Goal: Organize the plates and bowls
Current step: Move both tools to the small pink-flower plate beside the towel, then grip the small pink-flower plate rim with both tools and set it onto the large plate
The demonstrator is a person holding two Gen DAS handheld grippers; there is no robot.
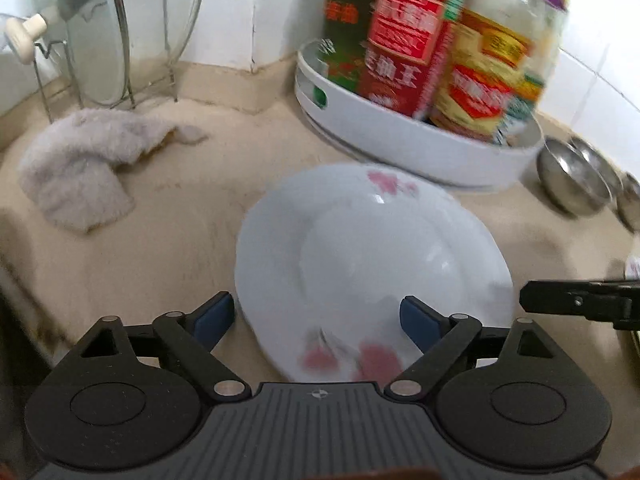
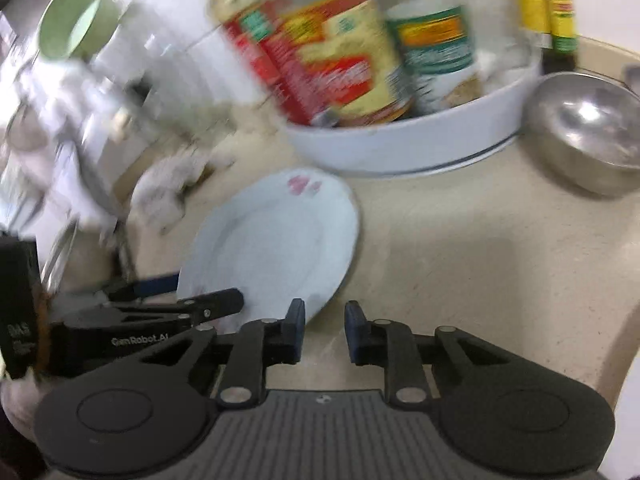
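A white plate with pink flower prints lies flat on the beige counter. My left gripper is open wide over the plate's near rim. One blue pad hangs above the plate, and the other sits just off its left edge. In the right wrist view the same plate is ahead and to the left. My right gripper stands just off the plate's near right edge. Its jaws leave a narrow gap, with only counter showing between them. Steel bowls sit at the right.
A white round tray full of sauce bottles stands just behind the plate. A crumpled grey cloth lies to the left, and a wire rack with glass lids stands behind it. The nearest steel bowl sits beside the tray.
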